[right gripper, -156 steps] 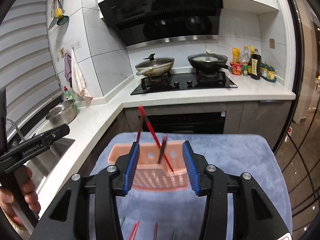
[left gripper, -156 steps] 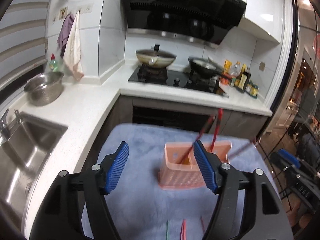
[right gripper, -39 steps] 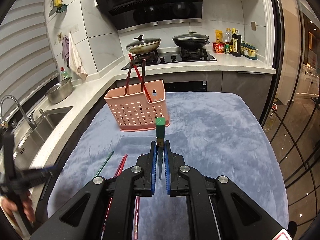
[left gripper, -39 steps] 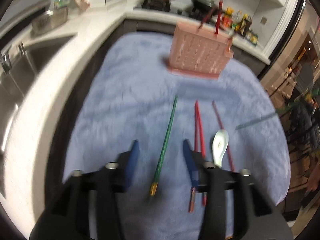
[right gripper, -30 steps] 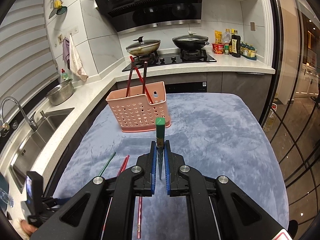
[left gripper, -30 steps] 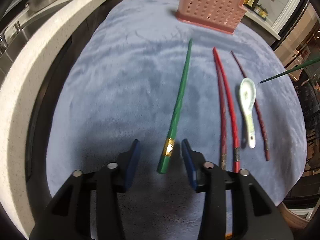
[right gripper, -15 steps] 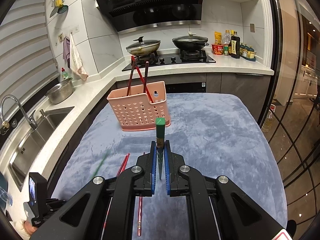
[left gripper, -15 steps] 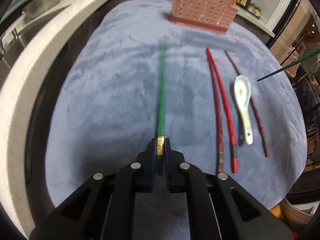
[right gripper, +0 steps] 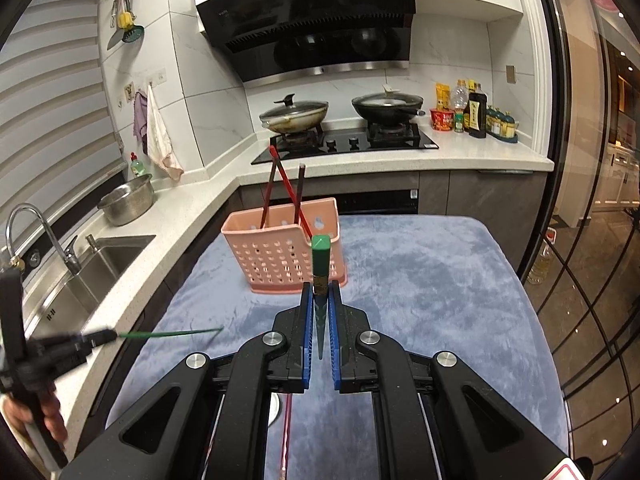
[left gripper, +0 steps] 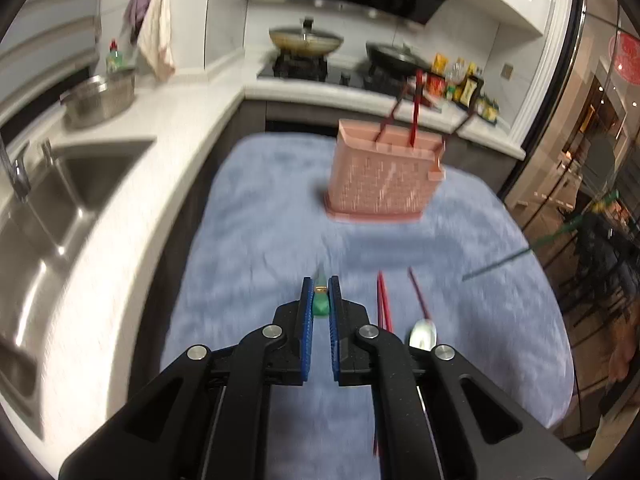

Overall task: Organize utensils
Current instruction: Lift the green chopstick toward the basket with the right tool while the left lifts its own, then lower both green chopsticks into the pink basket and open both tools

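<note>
My left gripper point(left gripper: 320, 285) is shut on a green chopstick point(left gripper: 321, 305), lifted off the cloth and pointing ahead; it also shows in the right wrist view point(right gripper: 172, 334), held level above the table's left edge. My right gripper point(right gripper: 321, 292) is shut on a second green chopstick point(right gripper: 320, 260), its thick end up. The pink perforated utensil basket point(left gripper: 382, 178) stands on the blue cloth with several red and dark chopsticks in it point(right gripper: 286, 190). Red chopsticks point(left gripper: 383, 300) and a white spoon point(left gripper: 423, 334) lie on the cloth right of my left gripper.
A blue cloth point(right gripper: 420, 280) covers the table. A steel sink point(left gripper: 52, 200) and a metal bowl point(right gripper: 128, 200) are on the white counter at the left. A stove with two pans point(right gripper: 344, 120) and bottles point(right gripper: 476, 116) lies behind. Glass doors stand at the right.
My left gripper closed on the green chopstick, lifted it off the cloth and tilted up, so the view now faces the basket. My right gripper has kept its chopstick and barely moved.
</note>
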### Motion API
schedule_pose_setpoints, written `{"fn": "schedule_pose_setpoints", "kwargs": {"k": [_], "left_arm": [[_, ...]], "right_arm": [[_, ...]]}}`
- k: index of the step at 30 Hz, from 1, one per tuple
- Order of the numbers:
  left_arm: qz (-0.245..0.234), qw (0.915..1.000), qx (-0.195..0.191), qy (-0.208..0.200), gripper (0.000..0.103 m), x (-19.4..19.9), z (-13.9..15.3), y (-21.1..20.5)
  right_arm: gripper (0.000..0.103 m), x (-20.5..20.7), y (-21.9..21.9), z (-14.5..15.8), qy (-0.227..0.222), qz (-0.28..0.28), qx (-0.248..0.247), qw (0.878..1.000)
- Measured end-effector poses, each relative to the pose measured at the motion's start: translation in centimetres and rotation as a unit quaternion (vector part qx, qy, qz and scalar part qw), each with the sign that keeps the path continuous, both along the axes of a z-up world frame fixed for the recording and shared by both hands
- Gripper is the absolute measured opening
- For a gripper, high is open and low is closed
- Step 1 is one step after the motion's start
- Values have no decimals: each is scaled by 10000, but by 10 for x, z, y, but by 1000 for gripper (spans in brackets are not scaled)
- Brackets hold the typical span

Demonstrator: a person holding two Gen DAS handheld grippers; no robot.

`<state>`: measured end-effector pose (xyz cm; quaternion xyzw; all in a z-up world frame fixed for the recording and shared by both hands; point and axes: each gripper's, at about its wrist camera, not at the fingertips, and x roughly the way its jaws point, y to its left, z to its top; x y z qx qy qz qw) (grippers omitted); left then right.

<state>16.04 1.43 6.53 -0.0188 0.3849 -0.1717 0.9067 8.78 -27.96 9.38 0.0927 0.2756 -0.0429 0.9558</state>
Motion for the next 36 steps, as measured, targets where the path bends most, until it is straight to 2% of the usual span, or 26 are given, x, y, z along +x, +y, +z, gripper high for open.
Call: {"fn": "schedule_pose_setpoints", "kwargs": {"k": [6, 13, 20, 24, 30, 36], "left_arm": [[12, 9989, 83, -460, 7, 30, 35, -12], [-8, 9959, 4, -900, 7, 58, 77, -24], [-46, 9854, -297, -1674, 7, 81, 135, -43], [-70, 9818, -610, -1799, 7, 103, 157, -52], [-88, 9807, -579, -1868, 7, 131, 162, -72], [-96, 9858, -420, -1620, 7, 152, 139, -85]], "right_arm": [[7, 15, -2, 10, -110, 63, -18, 9999], [7, 38, -9, 29, -318, 187, 181, 9992], [7, 69, -12, 67, -758, 313, 235, 9963], [7, 95, -14, 89, -1015, 359, 306, 9937], [7, 135, -11, 110, -1232, 417, 338, 9909], [7, 177, -6, 96, -1100, 520, 398, 9918]]}}
